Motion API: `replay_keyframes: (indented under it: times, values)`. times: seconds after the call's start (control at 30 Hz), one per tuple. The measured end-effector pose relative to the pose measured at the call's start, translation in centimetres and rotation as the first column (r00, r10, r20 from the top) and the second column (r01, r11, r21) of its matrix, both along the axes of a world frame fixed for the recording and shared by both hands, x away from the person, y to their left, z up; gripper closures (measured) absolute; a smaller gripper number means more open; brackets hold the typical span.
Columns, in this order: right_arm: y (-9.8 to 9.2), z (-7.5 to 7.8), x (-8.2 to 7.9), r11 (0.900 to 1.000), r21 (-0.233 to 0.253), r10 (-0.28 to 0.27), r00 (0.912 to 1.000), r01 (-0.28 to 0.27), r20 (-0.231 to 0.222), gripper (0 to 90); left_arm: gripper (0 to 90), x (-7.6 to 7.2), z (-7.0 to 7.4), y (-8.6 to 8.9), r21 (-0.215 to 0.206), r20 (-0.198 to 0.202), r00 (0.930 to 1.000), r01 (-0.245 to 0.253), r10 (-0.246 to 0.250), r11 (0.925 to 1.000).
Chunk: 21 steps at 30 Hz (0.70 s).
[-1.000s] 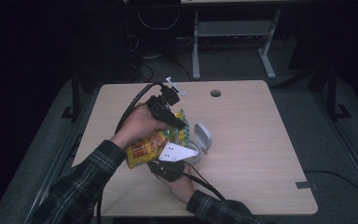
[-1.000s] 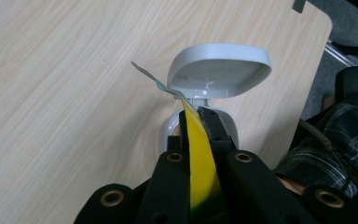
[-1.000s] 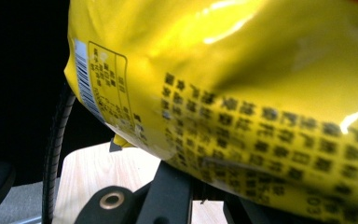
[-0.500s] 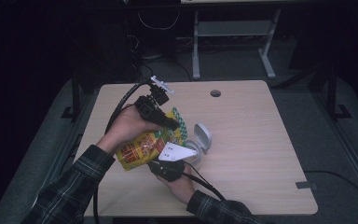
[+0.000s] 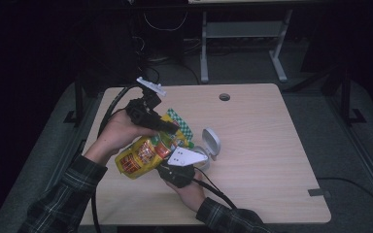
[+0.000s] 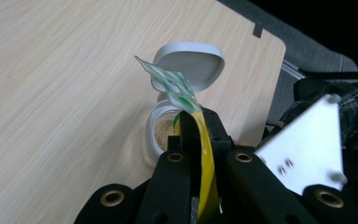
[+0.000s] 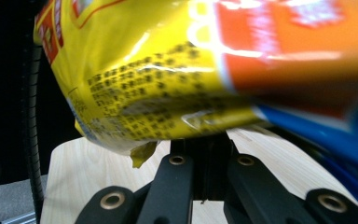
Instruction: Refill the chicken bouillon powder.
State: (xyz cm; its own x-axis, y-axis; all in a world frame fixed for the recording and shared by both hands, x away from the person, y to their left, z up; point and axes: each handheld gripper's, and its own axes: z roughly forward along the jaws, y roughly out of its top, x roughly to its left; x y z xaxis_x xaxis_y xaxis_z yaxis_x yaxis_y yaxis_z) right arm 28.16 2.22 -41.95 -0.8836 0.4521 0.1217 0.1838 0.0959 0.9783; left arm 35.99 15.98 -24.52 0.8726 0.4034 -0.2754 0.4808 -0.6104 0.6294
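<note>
Over a wooden table [image 5: 272, 141], two hand-held grippers tip a snack bag toward a small tub.

Left hand-held gripper [image 6: 195, 133] pinches the yellow bag [image 5: 148, 150] by its torn green-checked top, tilting the mouth above the white flip-lid container [image 6: 168, 133], already part-filled with tan crumbs. Right hand-held gripper [image 7: 204, 151], jaws pressed together, props the bag's underside, likely steadying the pour.

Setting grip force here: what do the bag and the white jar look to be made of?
Bag: thin glossy plastic film, judging by its creases, sharp glare and printed surface in the right gripper view; the left gripper pinches its top edge flat. Jar: matte white, smooth, with a hinged lid flipped open, probably moulded rigid plastic. It holds tan powder.
</note>
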Motion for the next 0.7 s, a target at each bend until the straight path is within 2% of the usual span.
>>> replay_keyframes:
  times: [0.13,0.33,0.53,0.7]
  values:
    - [-0.3,0.1,0.2,1.000,-0.006,-0.016,0.9998,0.016,-0.012,89.9,90.0,-0.3,0.2,1.3,-0.045,0.005,1.0000,-0.004,0.004,0.9990]
    - [-0.3,0.1,0.2,1.000,-0.018,-0.024,0.9995,0.024,-0.019,89.9,90.0,-1.2,0.3,3.0,-0.073,0.024,0.9996,-0.014,0.016,0.9973]
    - [-0.2,0.2,0.2,0.999,-0.016,-0.035,0.9990,0.035,-0.026,89.9,90.0,-1.9,0.2,5.5,-0.111,0.043,0.9977,-0.048,0.053,0.9927]
    - [-0.2,0.5,0.2,0.998,-0.019,-0.052,0.9985,0.052,-0.013,89.9,90.0,-2.4,-0.3,7.7,-0.149,0.070,0.9932,-0.082,0.093,0.9854]
